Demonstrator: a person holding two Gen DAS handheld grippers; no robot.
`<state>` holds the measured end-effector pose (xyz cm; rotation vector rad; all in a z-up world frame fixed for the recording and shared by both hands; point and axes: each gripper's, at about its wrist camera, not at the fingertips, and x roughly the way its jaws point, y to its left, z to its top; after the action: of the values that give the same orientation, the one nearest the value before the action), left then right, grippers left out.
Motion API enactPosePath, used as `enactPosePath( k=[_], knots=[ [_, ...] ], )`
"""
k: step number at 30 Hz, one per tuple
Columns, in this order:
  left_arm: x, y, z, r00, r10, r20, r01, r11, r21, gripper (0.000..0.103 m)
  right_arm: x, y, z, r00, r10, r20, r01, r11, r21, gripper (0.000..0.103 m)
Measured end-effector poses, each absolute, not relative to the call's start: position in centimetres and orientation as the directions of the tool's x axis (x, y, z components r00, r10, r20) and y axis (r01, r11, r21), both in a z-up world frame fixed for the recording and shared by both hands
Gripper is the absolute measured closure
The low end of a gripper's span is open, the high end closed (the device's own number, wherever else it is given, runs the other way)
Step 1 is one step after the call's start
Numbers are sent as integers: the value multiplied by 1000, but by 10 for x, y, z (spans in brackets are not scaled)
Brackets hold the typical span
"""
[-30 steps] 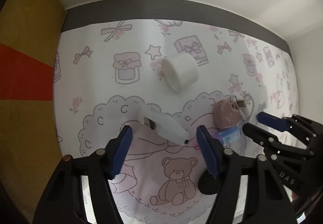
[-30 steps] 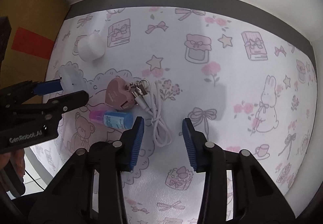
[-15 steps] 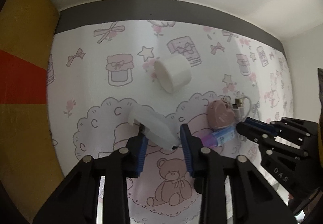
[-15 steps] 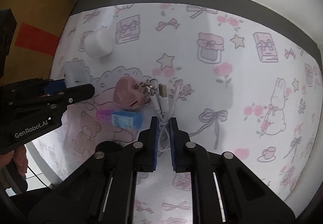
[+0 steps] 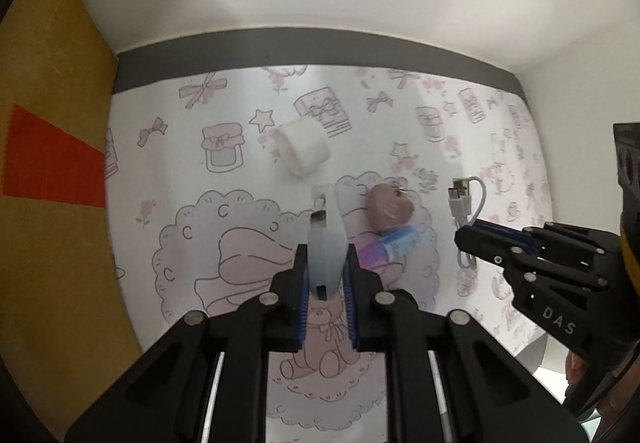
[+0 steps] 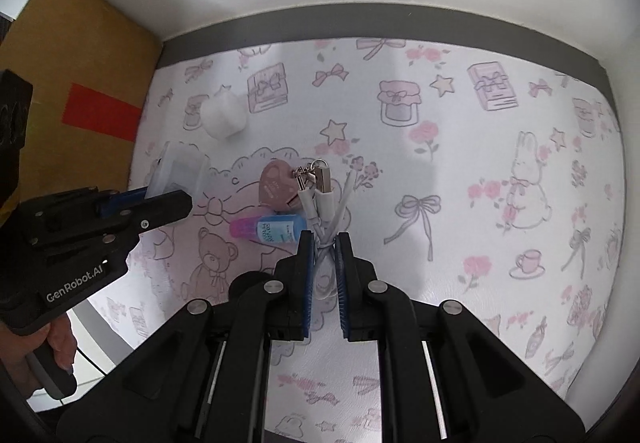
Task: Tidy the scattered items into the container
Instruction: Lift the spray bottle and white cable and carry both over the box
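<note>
Gripping a translucent white plastic case [image 5: 326, 243] between its blue pads, the left gripper [image 5: 326, 279] is holding it just above the pastel-printed table mat [image 6: 480, 171]. Beside it, the right gripper [image 6: 323, 267] is clamping a bundled white USB cable [image 6: 326, 211], whose plugs are poking forward over a pink heart-shaped keychain [image 6: 276, 185]. Touching that heart, a small blue-and-pink bottle [image 6: 272, 229] is lying on its side on the mat. Farther back, a white cylindrical cup [image 5: 303, 148] is lying tipped over, well apart from both. A brown cardboard box with red tape [image 6: 80, 91] is standing at the mat's left edge.
</note>
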<state>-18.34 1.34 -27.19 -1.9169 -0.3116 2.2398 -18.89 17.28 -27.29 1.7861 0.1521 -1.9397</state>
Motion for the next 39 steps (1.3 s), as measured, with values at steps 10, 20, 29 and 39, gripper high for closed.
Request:
enactPosePath(
  k=[10, 20, 29, 39],
  knots=[
    [-162, 25, -233, -232, 289, -929, -58, -957, -283, 88, -170, 162, -227, -113, -289, -951, 432, -876, 215, 93],
    [-133, 20, -190, -312, 308, -899, -106, -951, -290, 88, -144, 157, -176, -213, -296, -931, 443, -879, 178, 92],
    [-104, 0, -155, -385, 321, -865, -120, -947, -298, 88, -116, 143, -143, -276, -302, -912, 449, -880, 156, 92],
    [-82, -26, -126, -437, 340, -833, -158, -940, -301, 88, -89, 119, -112, -332, -316, -889, 453, -880, 144, 92]
  ],
)
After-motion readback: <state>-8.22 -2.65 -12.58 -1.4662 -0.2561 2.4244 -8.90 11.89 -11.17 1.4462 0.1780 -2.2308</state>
